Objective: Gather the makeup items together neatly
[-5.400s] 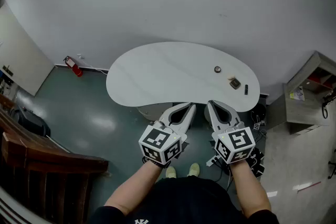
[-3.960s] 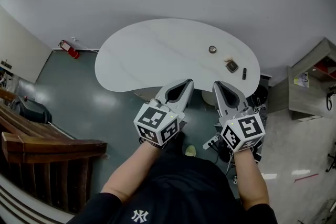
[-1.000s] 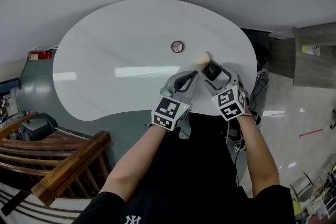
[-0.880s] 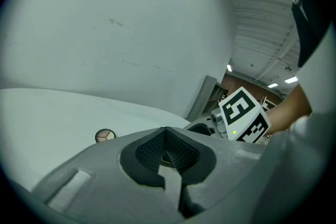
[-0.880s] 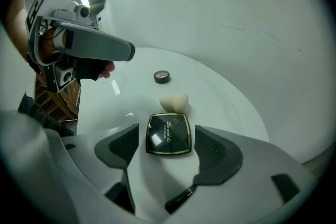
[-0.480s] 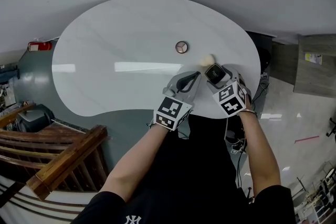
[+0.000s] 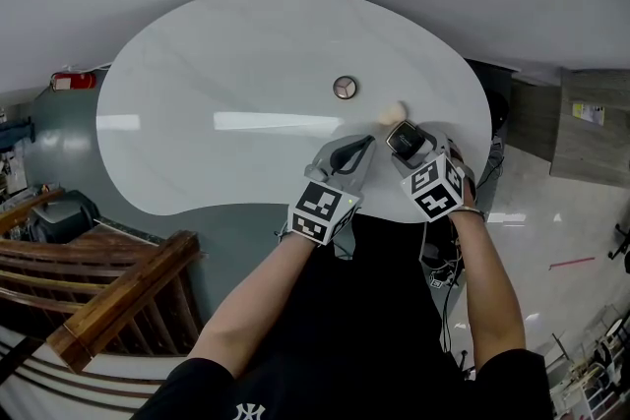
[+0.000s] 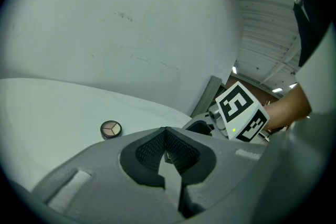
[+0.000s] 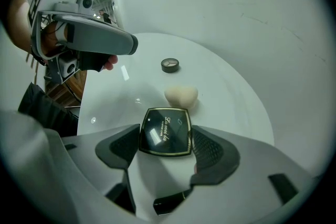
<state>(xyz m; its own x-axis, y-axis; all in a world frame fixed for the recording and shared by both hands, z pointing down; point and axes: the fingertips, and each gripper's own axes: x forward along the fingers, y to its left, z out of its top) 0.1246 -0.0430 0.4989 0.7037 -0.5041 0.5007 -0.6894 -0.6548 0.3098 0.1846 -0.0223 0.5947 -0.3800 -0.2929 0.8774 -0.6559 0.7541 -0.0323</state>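
Observation:
A black square compact [image 9: 165, 132] with a gold rim sits between the jaws of my right gripper [image 9: 166, 136], which is shut on it just above the white table [image 7: 246, 54]. In the head view the compact [image 7: 405, 138] shows at the tip of the right gripper [image 7: 407, 145]. A beige sponge [image 9: 181, 95] lies just beyond it, and a round eyeshadow pan [image 7: 345, 88] lies farther out. A black stick [image 9: 168, 202] lies under the right gripper. My left gripper [image 7: 366, 142] hovers beside it, shut and empty.
The table's near edge runs under both grippers. A wooden railing [image 7: 108, 300] stands at the lower left, a red extinguisher [image 7: 64, 80] on the floor to the left, and a grey cabinet [image 7: 591, 113] to the right. A pale wall rises behind the table.
Seconds ago both grippers hung open over the floor short of the table. Since then they have come over its right end and the right one has closed on the compact; in the last second little moved.

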